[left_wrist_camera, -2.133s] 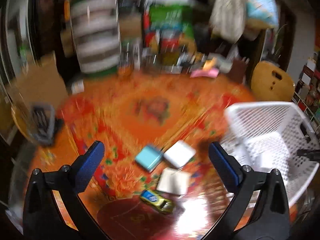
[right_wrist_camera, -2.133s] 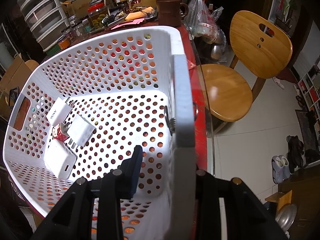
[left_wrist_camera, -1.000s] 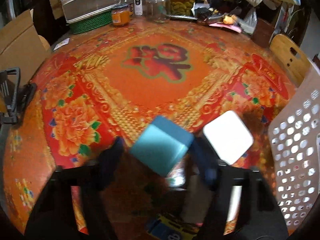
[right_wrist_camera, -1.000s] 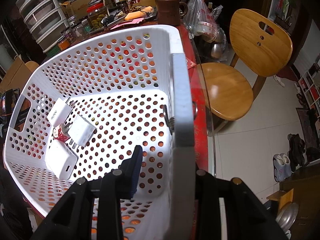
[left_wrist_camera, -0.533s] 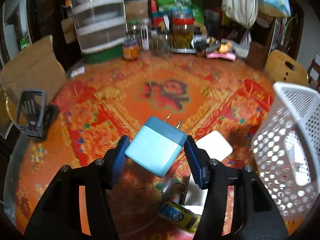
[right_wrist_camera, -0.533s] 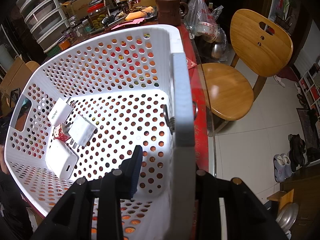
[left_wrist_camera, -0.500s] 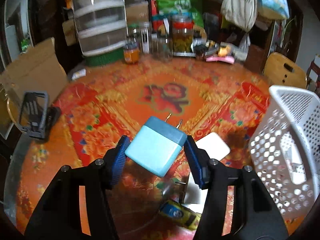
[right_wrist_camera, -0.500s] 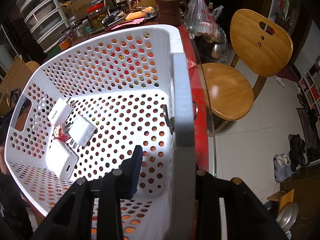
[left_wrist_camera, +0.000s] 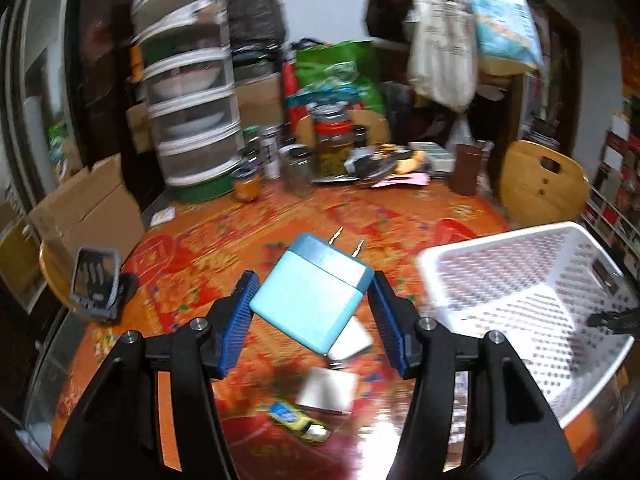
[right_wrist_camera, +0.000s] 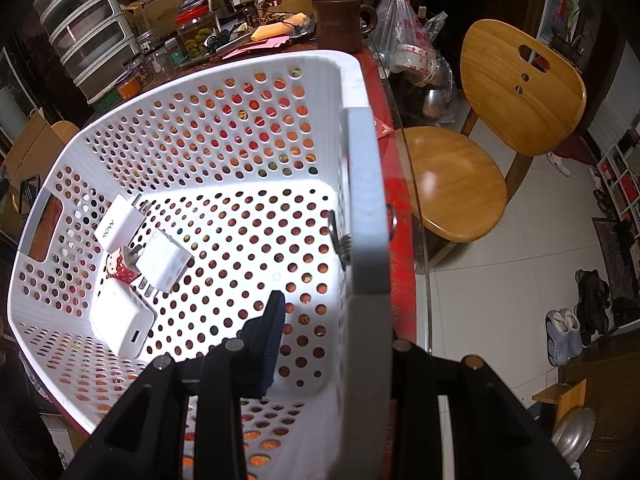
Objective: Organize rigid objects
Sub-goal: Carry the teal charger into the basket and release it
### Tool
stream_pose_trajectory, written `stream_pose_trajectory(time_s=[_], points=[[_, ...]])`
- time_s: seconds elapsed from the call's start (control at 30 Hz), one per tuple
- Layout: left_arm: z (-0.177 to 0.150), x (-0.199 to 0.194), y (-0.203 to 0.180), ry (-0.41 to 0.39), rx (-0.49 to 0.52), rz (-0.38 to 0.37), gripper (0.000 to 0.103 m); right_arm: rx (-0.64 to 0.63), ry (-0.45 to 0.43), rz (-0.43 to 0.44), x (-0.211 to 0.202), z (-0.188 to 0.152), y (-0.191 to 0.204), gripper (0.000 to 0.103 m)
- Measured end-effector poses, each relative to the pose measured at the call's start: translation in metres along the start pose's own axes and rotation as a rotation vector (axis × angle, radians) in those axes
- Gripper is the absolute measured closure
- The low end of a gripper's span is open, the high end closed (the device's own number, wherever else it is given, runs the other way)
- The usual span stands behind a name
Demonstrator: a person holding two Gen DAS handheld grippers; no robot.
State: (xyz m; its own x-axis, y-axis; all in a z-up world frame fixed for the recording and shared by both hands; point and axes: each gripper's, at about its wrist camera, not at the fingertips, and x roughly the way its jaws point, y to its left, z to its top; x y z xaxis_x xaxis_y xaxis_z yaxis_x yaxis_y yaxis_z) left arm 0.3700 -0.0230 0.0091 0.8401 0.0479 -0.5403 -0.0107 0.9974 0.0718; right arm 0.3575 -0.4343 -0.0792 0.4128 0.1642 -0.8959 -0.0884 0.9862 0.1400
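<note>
My left gripper (left_wrist_camera: 312, 316) is shut on a light blue plug adapter (left_wrist_camera: 310, 296), prongs pointing away, held above the red patterned table. Below it lie two white adapters (left_wrist_camera: 352, 340) (left_wrist_camera: 328, 394) and a yellow toy car (left_wrist_camera: 298, 426). The white perforated basket (left_wrist_camera: 520, 280) stands to the right. My right gripper (right_wrist_camera: 324, 320) is shut on the basket's right wall (right_wrist_camera: 366, 220), one finger inside, the other hidden behind the wall. Inside the basket lie three white adapters (right_wrist_camera: 120, 224) (right_wrist_camera: 164, 260) (right_wrist_camera: 122, 320) and a small red Hello Kitty item (right_wrist_camera: 118, 270).
Stacked drawers (left_wrist_camera: 188, 120), jars and clutter (left_wrist_camera: 332, 148) crowd the table's far side. A dark phone stand (left_wrist_camera: 94, 280) sits at the left edge. A wooden chair (right_wrist_camera: 480, 152) stands right of the table, and a brown mug (right_wrist_camera: 340, 20) beyond the basket.
My left gripper has closed on the blue adapter, lifted it off the table and swung right toward the basket. The right gripper and basket have not moved.
</note>
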Motion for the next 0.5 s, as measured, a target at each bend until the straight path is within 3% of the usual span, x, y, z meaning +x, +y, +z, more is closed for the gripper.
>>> stream_pose_trajectory(time_s=[0.23,0.5], points=[[0.005,-0.017,-0.085,-0.013,0.089,-0.086,0.049,0.000,0.001,0.002,0.000,0.000,-0.001,0.071],[-0.009,-0.008,-0.152,0.032,0.139,-0.091,0.049,0.000,0.000,0.004,0.000,-0.001,-0.001,0.071]])
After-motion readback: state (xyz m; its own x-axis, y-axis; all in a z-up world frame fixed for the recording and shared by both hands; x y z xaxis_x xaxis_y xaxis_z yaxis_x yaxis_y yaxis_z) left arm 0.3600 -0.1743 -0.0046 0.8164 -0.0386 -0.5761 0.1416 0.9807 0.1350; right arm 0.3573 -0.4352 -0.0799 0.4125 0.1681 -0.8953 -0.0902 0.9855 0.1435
